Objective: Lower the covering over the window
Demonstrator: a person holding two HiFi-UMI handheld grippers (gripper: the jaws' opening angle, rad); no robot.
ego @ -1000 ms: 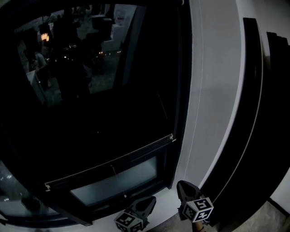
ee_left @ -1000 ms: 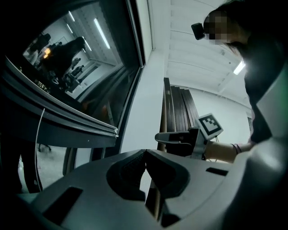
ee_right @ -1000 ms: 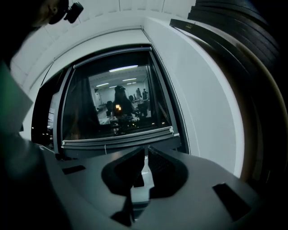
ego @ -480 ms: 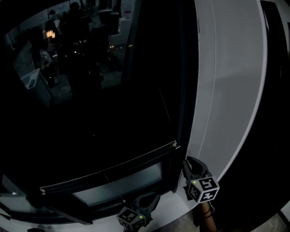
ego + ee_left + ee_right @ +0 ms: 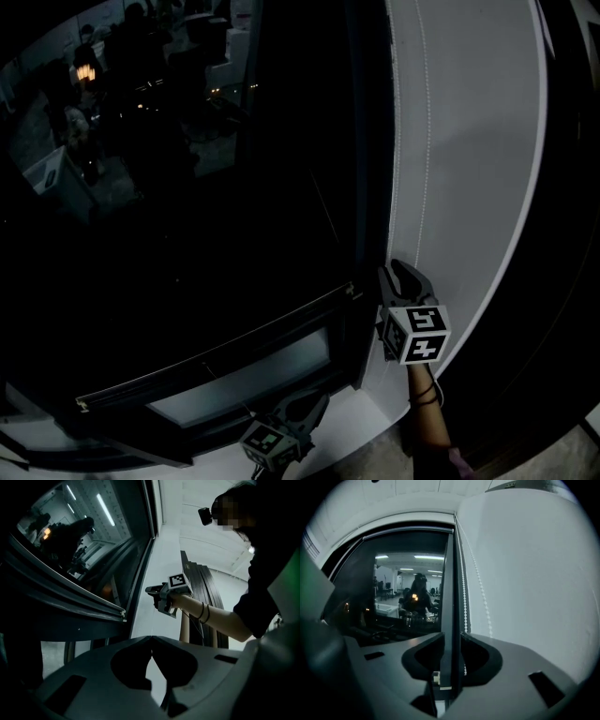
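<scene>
A plain white wall (image 5: 478, 187) runs up the right of the scene. Further right, tall dark panels (image 5: 567, 234) stand upright, packed close together. The room is dim. Reflections show long ceiling light strips (image 5: 427, 557), a small glowing orange lamp (image 5: 86, 72) and shapes of furniture too dark to identify. Overhead is a white ceiling (image 5: 417, 494).
</scene>
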